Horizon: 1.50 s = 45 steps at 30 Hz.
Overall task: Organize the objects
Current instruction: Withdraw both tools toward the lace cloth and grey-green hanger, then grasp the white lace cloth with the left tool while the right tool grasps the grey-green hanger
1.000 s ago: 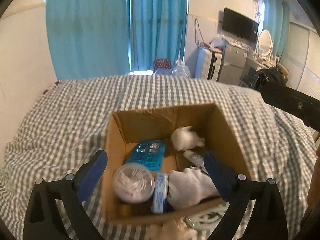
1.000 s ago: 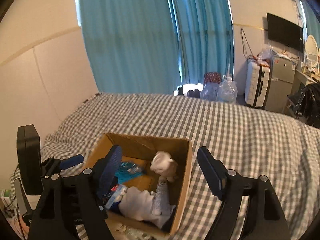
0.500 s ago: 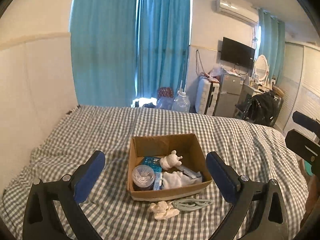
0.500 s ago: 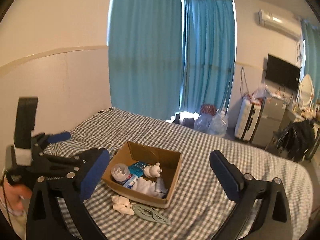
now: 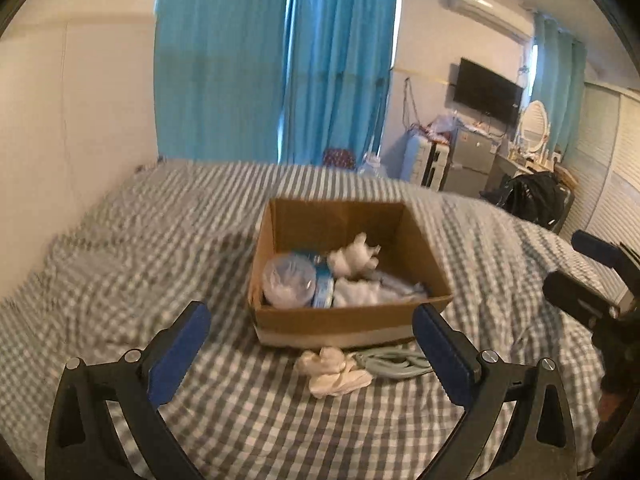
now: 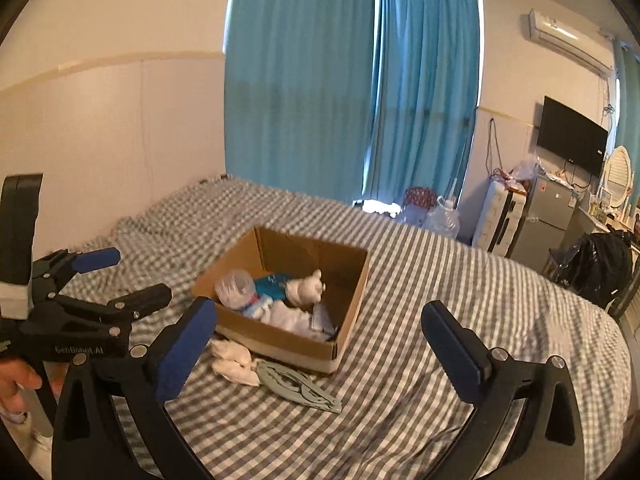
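Note:
An open cardboard box [image 5: 352, 322] [image 6: 292, 346] sits on the checked bed. In it lie a round clear container [image 5: 289, 278], a blue pack [image 6: 274, 283], a small white plush toy [image 5: 354, 258] [image 6: 306, 288] and white cloth [image 6: 290, 318]. In front of the box lie a crumpled white cloth [image 5: 332, 372] [image 6: 234, 362] and a grey-green piece [image 5: 390, 364] [image 6: 298, 386]. My left gripper [image 5: 310, 354] is open and empty, near side of the box. My right gripper [image 6: 320, 350] is open and empty, also back from the box. The left gripper also shows in the right wrist view [image 6: 100, 280].
The grey checked bed [image 5: 140, 240] runs to blue curtains [image 5: 280, 60] and a wall on the left. At the right stand a TV [image 5: 488, 92], a small fridge [image 5: 472, 160], a suitcase, water jugs [image 6: 440, 216] and a black bag [image 5: 536, 200].
Both grippers moved up and away from the box, then came a little closer again. The box looks smaller than one second ago. Both stay open and empty.

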Motion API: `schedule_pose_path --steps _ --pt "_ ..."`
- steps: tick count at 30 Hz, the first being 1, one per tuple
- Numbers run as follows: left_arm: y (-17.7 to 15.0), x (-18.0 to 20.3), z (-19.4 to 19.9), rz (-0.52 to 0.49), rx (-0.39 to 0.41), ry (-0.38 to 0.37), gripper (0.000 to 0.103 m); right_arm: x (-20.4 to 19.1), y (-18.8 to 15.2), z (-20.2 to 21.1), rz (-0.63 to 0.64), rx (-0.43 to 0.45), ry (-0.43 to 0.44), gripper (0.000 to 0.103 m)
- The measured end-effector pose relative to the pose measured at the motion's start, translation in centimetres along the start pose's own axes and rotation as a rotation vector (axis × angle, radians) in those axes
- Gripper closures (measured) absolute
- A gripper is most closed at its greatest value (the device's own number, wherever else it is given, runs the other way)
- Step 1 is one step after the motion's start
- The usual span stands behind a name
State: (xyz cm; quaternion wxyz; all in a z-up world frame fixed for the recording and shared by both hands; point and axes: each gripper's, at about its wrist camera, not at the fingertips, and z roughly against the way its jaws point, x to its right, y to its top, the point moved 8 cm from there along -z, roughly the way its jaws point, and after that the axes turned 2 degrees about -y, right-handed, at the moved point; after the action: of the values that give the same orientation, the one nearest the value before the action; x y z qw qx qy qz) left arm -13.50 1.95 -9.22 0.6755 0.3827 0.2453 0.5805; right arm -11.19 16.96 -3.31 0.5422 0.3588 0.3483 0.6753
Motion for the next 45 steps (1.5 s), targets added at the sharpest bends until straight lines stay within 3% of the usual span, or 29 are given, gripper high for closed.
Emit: schedule_pose_path --steps 7,13,17,21,23,29,33,36,38,40,45 --pt "-6.6 -1.5 -6.4 -0.005 -0.135 0.027 0.0 -0.9 -7.6 -7.6 0.067 -0.152 0.022 0.0" --pt "-9.9 -2.0 -8.5 -0.061 -0.199 0.062 0.0 -3.7 -12.5 -13.2 0.18 -0.298 0.062 0.003" --pt "-10.9 -2.3 -9.5 -0.058 -0.221 0.056 0.0 -4.6 -14.8 -16.1 0.214 -0.389 0.065 0.021" --pt "-11.3 -2.1 -10.0 -0.035 -0.236 0.023 0.0 -4.3 -15.4 -17.2 0.204 -0.409 0.048 0.028" --pt "-11.4 -1.8 -10.1 -0.024 -0.241 0.012 0.0 -4.2 -15.4 -17.5 0.174 -0.416 0.064 0.043" --pt "-10.6 0.0 -10.8 -0.068 -0.226 -0.008 0.0 -4.3 -15.8 -15.9 0.2 -0.42 0.06 0.072" --pt "-9.6 1.2 -12.5 -0.113 -0.227 -0.032 0.0 -3.7 -15.8 -14.3 0.162 -0.409 0.052 0.082" --pt "-9.6 2.1 -13.9 -0.12 -0.256 -0.087 0.025 -3.5 -15.9 -13.4 0.132 -0.397 0.057 0.083" --pt "-10.2 3.0 -14.1 -0.15 -0.273 -0.129 0.052 -3.4 -16.1 -12.9 0.136 -0.396 0.052 0.084" --pt "-10.6 3.9 -13.8 -0.211 -0.272 -0.137 0.069 -3.7 -16.2 -12.6 0.139 -0.395 0.063 0.086" --pt "-11.0 4.4 -11.7 -0.258 -0.282 -0.119 0.082 -3.6 -16.3 -11.3 0.111 -0.383 0.075 0.091"
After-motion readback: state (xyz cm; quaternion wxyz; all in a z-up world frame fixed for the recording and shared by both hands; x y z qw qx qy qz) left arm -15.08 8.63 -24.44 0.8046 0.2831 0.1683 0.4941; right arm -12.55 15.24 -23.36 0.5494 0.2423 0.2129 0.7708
